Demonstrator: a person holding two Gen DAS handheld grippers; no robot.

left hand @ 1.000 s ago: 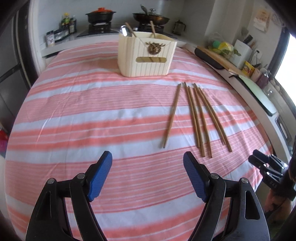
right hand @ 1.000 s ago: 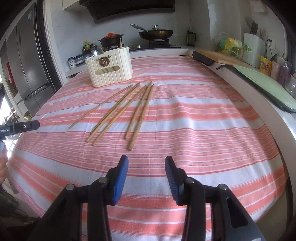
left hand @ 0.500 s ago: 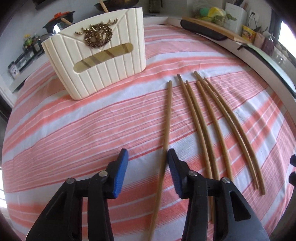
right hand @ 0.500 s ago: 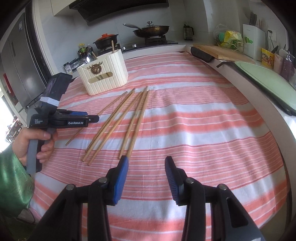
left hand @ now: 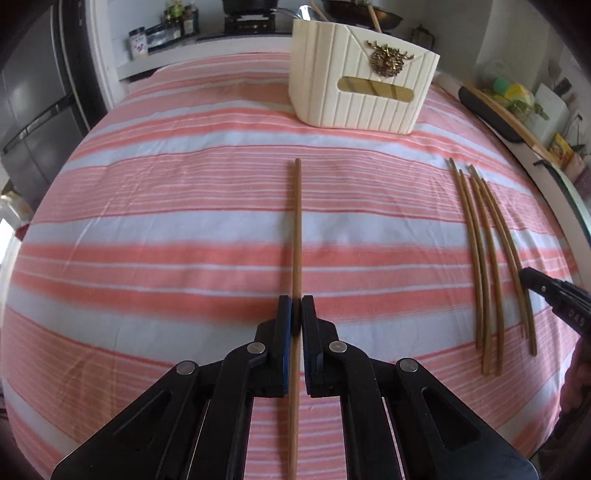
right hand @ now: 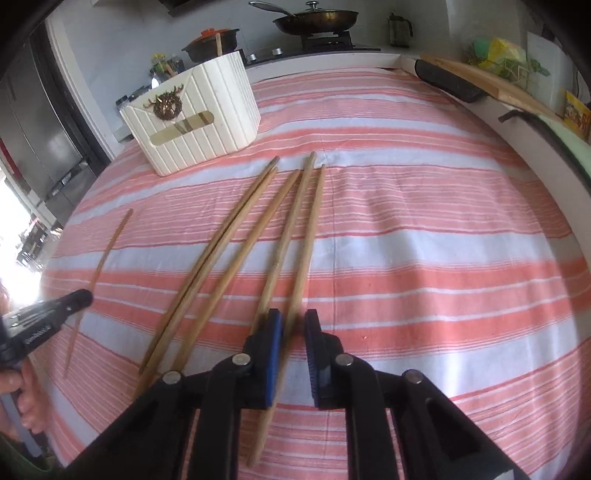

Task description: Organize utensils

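Observation:
My left gripper [left hand: 296,308] is shut on a single wooden chopstick [left hand: 296,229] that points toward the cream utensil holder [left hand: 360,79] at the back of the striped tablecloth. Several more chopsticks [left hand: 487,258] lie to the right. In the right wrist view my right gripper [right hand: 293,325] is partly open, its pads on either side of the rightmost chopstick [right hand: 306,247] of the group [right hand: 229,251], not clamped on it. The holder [right hand: 192,118] stands at the back left there. The left gripper [right hand: 48,317] with its chopstick shows at the left edge.
The holder has a spoon [left hand: 306,13] and sticks in it. A stove with a pan [right hand: 314,16] and a pot [right hand: 212,40] is behind the table. A cutting board [right hand: 487,83] and a dark sheath [right hand: 447,83] lie along the right counter. A fridge [left hand: 33,96] stands left.
My left gripper closed on the single chopstick and carried it left, away from the others. My right gripper moved forward over the group and narrowed around the rightmost chopstick.

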